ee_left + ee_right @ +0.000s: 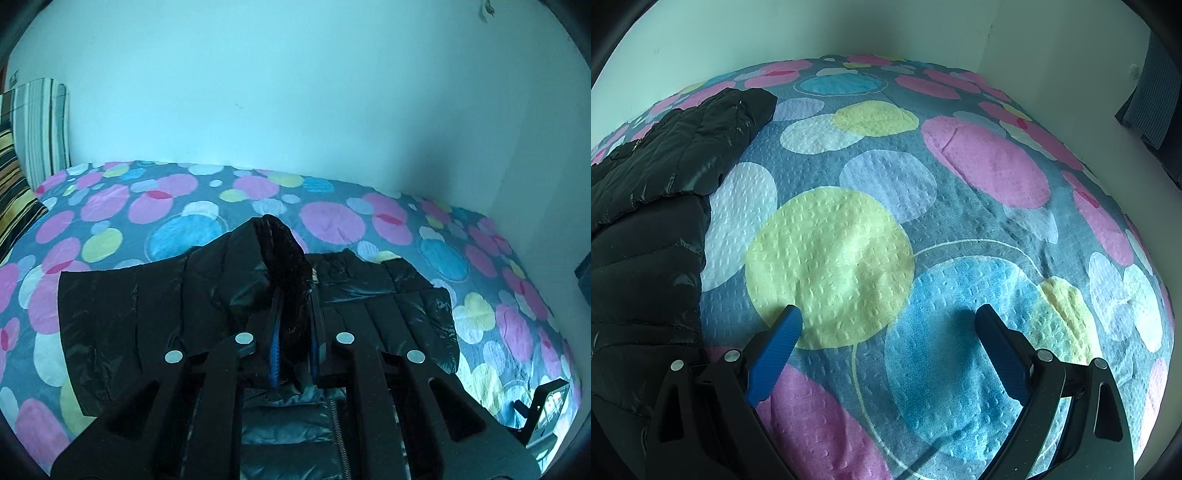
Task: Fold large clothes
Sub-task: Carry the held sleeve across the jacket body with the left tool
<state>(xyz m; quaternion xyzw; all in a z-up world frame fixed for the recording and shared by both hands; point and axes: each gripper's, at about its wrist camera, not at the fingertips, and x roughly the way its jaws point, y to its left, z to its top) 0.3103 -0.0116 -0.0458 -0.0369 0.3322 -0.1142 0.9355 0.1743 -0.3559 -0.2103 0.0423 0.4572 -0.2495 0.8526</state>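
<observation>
On the bed [332, 221], over a sheet printed with pink, blue, yellow and white discs, lies the jacket [147, 314]: black, quilted, glossy, spread flat with one panel reaching left and another right. My left gripper [293, 332] is clenched on a raised fold of the jacket (the collar region, dark and fuzzy on its inner face), which stands upright between the blue pads [274, 354] and rises above the fingertips. Below the grip, a zipper [338, 424] runs down a shiny panel toward the camera. Striped pillows [33, 140] lean against the wall [295, 92] at the far left corner of the bed. At the lower right edge of the left view, a small dark device with a lit face [550, 410] sits on or just beside the bed; what it is I cannot tell.

My right gripper [888, 317] hangs released, jaws spread wide with the blue pads [772, 362] well apart, holding nothing. It hovers close above bare sheet, the left fingertip over a yellow disc [827, 266] and the right over a blue one. In this view the jacket [646, 221] fills the left edge, a sleeve [720, 129] extending up and away toward the wall. Grey cloth [1152, 99] hangs at the upper right, beyond the bed.
</observation>
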